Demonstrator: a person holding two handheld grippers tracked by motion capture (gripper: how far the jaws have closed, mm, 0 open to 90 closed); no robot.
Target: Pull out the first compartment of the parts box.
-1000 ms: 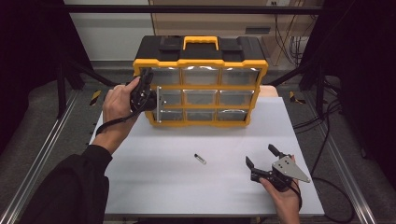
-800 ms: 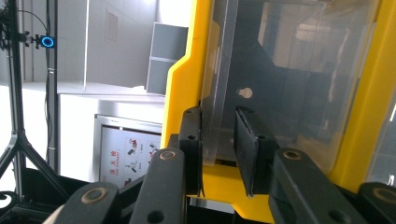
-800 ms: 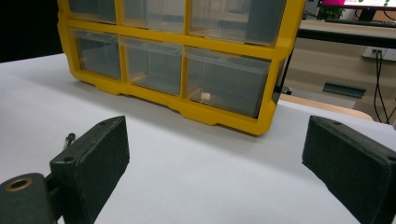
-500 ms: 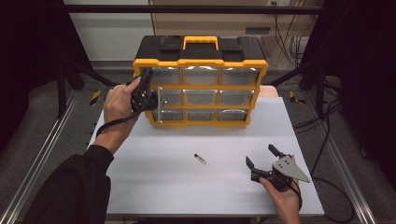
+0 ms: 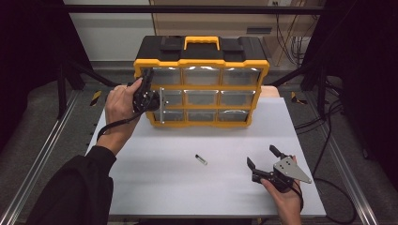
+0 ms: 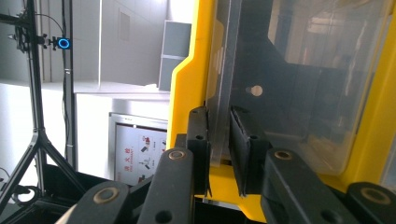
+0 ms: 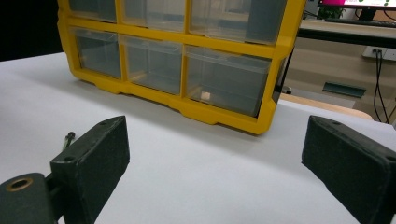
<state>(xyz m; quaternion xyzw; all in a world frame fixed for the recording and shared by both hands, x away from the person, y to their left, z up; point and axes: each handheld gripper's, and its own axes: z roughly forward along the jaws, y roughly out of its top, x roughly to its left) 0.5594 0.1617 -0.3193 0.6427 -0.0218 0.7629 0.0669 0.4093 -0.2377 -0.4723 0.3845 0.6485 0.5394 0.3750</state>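
Clear drawer front point(image 6: 223, 88) between left gripper point(image 6: 218, 154) jaws

A lab: tripod-mounted tracker point(image 6: 63, 43), cables point(image 5: 291, 42).

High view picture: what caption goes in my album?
Left hand-held gripper pinches a clear drawer front on the yellow organizer; right hand-held gripper waits open.

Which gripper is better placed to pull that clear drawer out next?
Left. The left gripper is already shut on the clear drawer front at the yellow organizer; the right gripper rests open on the table, well apart.
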